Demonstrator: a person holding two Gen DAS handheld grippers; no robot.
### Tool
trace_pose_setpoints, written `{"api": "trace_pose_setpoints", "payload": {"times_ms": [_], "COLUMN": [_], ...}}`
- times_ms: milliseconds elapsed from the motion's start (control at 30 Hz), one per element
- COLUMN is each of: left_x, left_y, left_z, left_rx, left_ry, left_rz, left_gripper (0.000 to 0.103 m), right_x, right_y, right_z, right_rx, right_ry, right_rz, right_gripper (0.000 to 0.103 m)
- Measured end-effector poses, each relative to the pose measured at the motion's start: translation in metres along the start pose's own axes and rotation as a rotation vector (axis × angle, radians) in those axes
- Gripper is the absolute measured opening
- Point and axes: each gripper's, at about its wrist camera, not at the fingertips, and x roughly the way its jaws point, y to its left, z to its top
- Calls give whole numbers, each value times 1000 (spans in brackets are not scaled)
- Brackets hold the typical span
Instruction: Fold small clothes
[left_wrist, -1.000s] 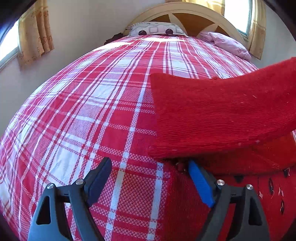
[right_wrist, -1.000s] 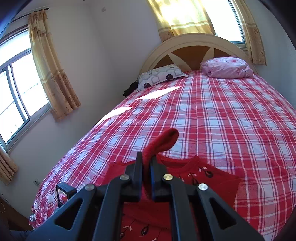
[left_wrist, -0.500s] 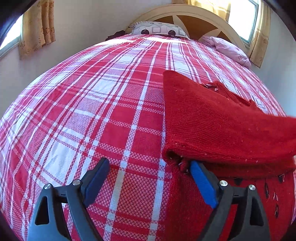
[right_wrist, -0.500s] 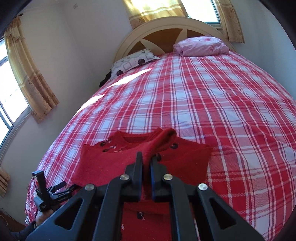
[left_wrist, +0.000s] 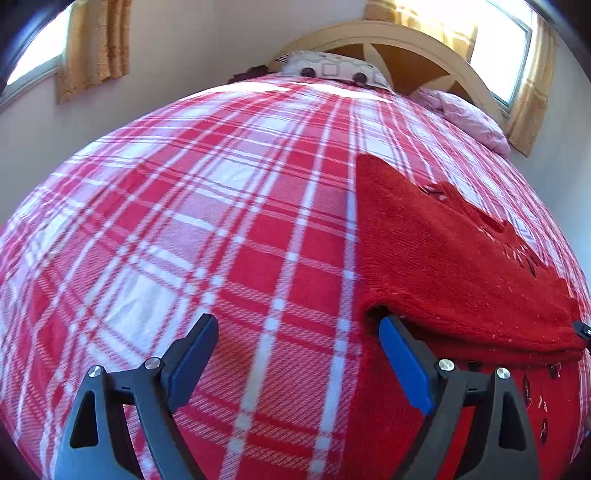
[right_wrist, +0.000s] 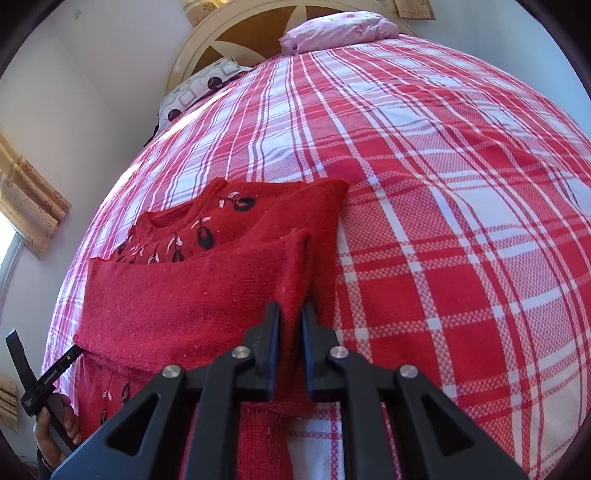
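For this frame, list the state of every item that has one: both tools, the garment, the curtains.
Left tool: open, gripping nothing.
Right tool: shut on red sweater.
Red sweater: lying on bed, sleeve folded across its front.
Curtains: drawn aside from the window.

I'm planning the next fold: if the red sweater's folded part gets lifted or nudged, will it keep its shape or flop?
The red sweater is soft knit bunched between the right gripper fingers, so it would likely drape. Its fuzzy yarn probably grips the plaid bedspread, so a push may wrinkle it. It looks light; the open left gripper touches its edge.
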Motion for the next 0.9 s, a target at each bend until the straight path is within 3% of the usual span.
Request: {"api": "trace_pose_setpoints", "payload": {"times_ms": [33, 100, 233, 367, 500, 633, 900], "left_x": [-5, -21, -43, -25, 9, 17, 20], "left_y": [3, 9, 2, -26, -46, -37, -33], "left_z": [0, 0, 11, 22, 16, 15, 13], "left_rx": [-9, -16, 19, 143, 259, 236, 211], "left_ry": [-19, -86, -176, -119, -51, -41, -30], "left_rz": [3, 17, 33, 43, 125, 122, 97], "left_gripper": [89, 89, 89, 90, 90, 90, 92], "right_x": [-3, -13, -36, -39, -17, 8, 12], "right_y": [-1, 3, 20, 47, 74, 74, 58], "right_z": [0, -1, -2, 0, -9, -24, -30], "right_rx": [4, -9, -81, -149, -236, -236, -183], "right_ry": [-7, -36, -99, -106, -59, 3, 16], "right_rz": [-5, -43, -74, -18, 15, 10, 42], "right_gripper": [19, 34, 35, 38, 42, 43, 42]}}
